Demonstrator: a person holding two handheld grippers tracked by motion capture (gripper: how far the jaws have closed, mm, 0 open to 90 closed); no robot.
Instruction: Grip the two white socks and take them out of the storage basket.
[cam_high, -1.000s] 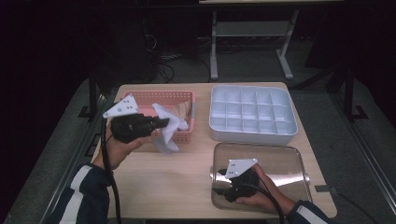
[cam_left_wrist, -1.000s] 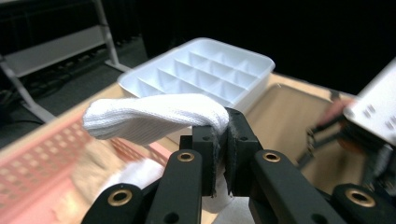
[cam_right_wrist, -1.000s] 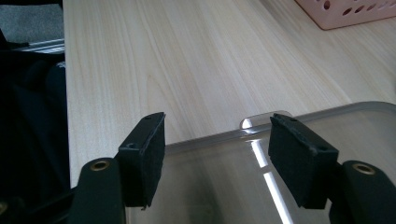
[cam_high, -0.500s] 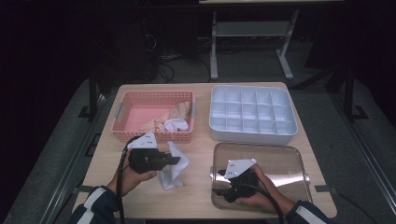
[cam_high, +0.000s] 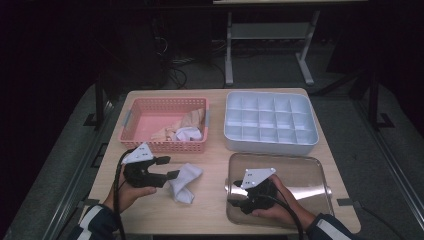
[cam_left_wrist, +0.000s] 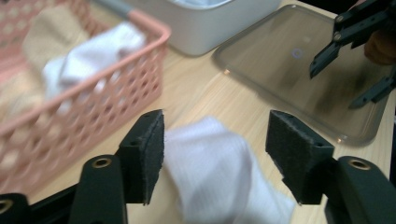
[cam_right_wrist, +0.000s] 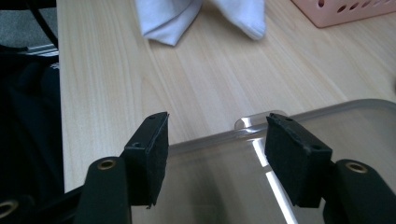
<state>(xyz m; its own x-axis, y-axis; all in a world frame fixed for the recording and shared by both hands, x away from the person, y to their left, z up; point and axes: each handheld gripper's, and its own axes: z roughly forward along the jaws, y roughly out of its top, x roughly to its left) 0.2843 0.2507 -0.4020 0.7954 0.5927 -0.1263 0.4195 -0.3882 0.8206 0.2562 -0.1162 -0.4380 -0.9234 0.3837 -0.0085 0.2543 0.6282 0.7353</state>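
A: Where is the white sock (cam_high: 184, 181) right now?

B: It lies crumpled on the wooden counter (cam_high: 220, 159), just in front of the pink basket (cam_high: 135, 126) and to the left of the clear lid (cam_high: 300, 172). In the left gripper view the sock (cam_left_wrist: 219, 172) sits between the two black pads, but with a gap on the right side.

A: So the left hand-held gripper (cam_high: 170, 167) has let go?

B: Its jaws have just been opening, and they stand apart with the sock resting loose between them on the counter; released, by the look of it. The person's left hand (cam_high: 131, 190) holds that tool low, beside the sock.

A: And the right hand-held gripper (cam_high: 239, 197)?

B: Its jaws have just been closing a little, yet they stand wide, with nothing pinched. In the right gripper view it (cam_right_wrist: 215, 154) hovers above the near edge of the clear lid (cam_right_wrist: 327, 135), pointing across the counter toward the sock (cam_right_wrist: 201, 14).

A: What else is around?

B: More socks, beige and white, lie in the pink basket. A white divided tray (cam_high: 270, 122) stands behind the lid, touching nothing else.
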